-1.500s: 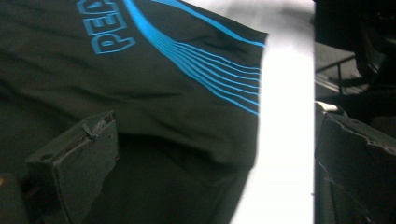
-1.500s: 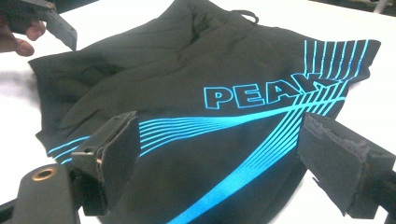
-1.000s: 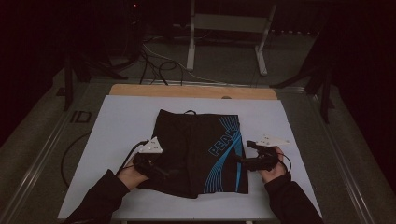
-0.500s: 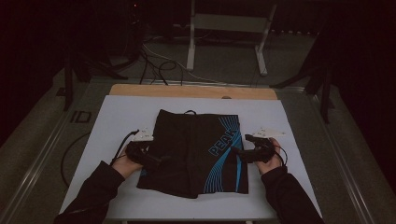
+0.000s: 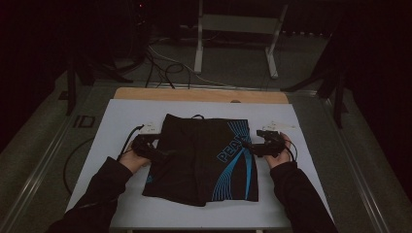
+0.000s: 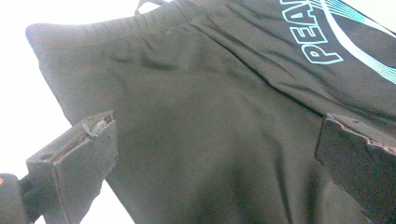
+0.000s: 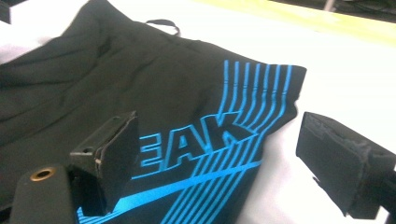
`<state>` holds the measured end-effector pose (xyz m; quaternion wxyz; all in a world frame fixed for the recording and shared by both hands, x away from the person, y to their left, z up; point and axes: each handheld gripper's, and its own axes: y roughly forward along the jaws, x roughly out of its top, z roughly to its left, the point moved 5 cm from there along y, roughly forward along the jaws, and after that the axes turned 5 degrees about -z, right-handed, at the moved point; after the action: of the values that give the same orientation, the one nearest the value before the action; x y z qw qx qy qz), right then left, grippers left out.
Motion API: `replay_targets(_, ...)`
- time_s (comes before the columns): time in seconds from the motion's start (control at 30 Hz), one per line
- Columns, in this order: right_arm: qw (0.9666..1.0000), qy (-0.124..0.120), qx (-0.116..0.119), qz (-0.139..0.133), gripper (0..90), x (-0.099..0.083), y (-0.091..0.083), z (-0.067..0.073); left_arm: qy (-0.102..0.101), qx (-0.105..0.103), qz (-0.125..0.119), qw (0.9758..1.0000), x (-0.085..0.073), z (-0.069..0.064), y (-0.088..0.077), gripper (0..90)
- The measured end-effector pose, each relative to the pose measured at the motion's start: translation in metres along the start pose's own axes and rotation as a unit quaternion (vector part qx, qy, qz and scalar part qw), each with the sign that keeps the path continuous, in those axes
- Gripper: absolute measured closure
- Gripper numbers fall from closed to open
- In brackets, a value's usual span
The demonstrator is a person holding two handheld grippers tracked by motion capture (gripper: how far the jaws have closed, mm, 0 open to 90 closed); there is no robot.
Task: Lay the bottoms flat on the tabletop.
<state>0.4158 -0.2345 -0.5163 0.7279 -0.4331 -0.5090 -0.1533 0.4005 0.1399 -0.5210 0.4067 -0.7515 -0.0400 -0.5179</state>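
Black swim shorts (image 5: pixel 204 155) with blue stripes and blue lettering lie flat in the middle of the white table cover, waistband at the far end. My left gripper (image 5: pixel 161 153) stands open at the shorts' left edge. In the left gripper view its jaws (image 6: pixel 217 126) spread wide over the plain black cloth (image 6: pixel 196 70). At the right edge my right gripper (image 5: pixel 253 147) is also open. The right gripper view has its jaws (image 7: pixel 219 126) apart above the striped, lettered side of the shorts (image 7: pixel 140 70). Neither gripper holds anything.
The white cover (image 5: pixel 121 121) has bare margins left and right of the shorts. A wooden table strip (image 5: pixel 199 94) runs along the far edge. Beyond it on the floor are a metal stand (image 5: pixel 233 29) and loose cables (image 5: pixel 160 63).
Both hands have slid their grippers away from the person, from near the shorts' hem up toward the middle of its sides. The shorts have not moved.
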Motion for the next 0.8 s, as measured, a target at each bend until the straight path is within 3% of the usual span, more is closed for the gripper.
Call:
replay_targets(0.17, 1.0, 0.005, -0.005, 0.004, 13.4, 0.002, 0.01, -0.005, -0.012, 0.013, 0.0, 0.9998, 0.005, 0.012, 0.006, 0.9)
replay_targets(0.37, 0.9994, 0.018, -0.028, 0.005, 14.5, 0.007, 0.023, -0.012, -0.02, 0.031, 0.014, 0.9992, 0.009, 0.028, 0.018, 0.9)
replay_targets(0.53, 0.9991, 0.032, -0.028, 0.007, 14.3, 0.009, 0.03, -0.016, -0.027, 0.037, 0.029, 0.9985, 0.012, 0.037, 0.029, 1.0)
replay_targets(0.63, 0.9983, 0.042, -0.038, 0.015, 14.9, 0.008, 0.037, -0.022, -0.032, 0.046, 0.023, 0.9981, 0.017, 0.044, 0.036, 2.3)
replay_targets(0.7, 0.9978, 0.047, -0.043, 0.017, 15.4, 0.007, 0.04, -0.025, -0.039, 0.063, 0.019, 0.9971, 0.021, 0.049, 0.04, 5.1)
replay_targets(0.8, 0.9967, 0.06, -0.051, 0.023, 16.4, 0.005, 0.045, -0.03, -0.046, 0.063, 0.017, 0.9968, 0.023, 0.056, 0.045, 7.9)
